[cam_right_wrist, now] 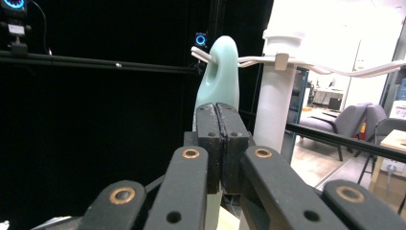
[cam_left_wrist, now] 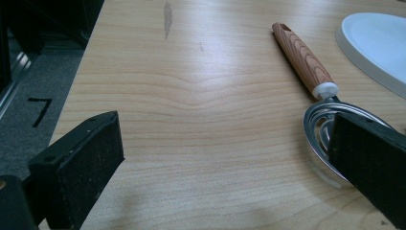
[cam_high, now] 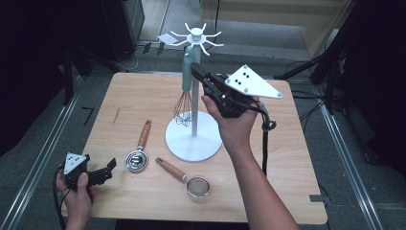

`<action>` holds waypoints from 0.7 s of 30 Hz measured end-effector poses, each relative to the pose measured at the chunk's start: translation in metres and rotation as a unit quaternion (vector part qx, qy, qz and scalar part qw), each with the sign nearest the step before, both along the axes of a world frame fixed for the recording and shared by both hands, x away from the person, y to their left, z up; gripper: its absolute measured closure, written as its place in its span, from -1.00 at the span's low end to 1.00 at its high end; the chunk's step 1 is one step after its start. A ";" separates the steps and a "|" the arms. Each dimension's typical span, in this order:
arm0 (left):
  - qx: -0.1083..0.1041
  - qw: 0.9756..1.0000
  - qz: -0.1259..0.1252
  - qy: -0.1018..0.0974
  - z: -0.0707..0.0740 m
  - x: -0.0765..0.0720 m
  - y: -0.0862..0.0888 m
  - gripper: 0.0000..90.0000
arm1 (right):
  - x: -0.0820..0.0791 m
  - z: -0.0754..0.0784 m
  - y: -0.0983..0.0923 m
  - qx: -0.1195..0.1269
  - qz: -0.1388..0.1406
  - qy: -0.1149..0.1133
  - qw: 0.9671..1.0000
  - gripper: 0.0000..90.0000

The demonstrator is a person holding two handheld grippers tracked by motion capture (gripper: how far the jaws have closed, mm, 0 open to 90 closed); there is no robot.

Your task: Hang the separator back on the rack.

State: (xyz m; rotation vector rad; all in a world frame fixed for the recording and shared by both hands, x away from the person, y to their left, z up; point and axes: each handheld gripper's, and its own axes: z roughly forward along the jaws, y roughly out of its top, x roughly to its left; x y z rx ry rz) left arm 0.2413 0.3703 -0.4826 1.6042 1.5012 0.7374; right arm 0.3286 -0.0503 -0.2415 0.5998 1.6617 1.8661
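The whisk [cam_high: 184, 91] hangs on the rack [cam_high: 194, 81]; my right hand-held gripper [cam_high: 196, 71] is pressed together beside its handle, and two tools wait near the tabletop's near edge

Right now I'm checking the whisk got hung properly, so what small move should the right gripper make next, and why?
Probably ease the right gripper back from the whisk. Its jaws look shut with nothing between them, and the whisk's mint handle loop already sits over a hook of the white stand.
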 end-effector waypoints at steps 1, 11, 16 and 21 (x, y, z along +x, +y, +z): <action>0.000 1.000 0.000 0.000 0.000 0.000 0.000 -1.00 | -0.001 0.000 0.000 -0.002 -0.002 0.001 1.000 1.00; 0.002 1.000 -0.002 0.000 0.000 0.000 0.000 -1.00 | -0.001 -0.012 -0.017 -0.014 -0.027 0.005 1.000 0.90; 0.004 1.000 -0.002 0.000 0.000 0.000 0.000 -1.00 | -0.001 -0.021 -0.026 -0.021 -0.043 0.015 0.999 0.86; 0.008 1.000 0.000 -0.003 0.000 -0.001 -0.001 -1.00 | -0.004 -0.040 -0.039 -0.026 -0.057 0.037 0.997 0.79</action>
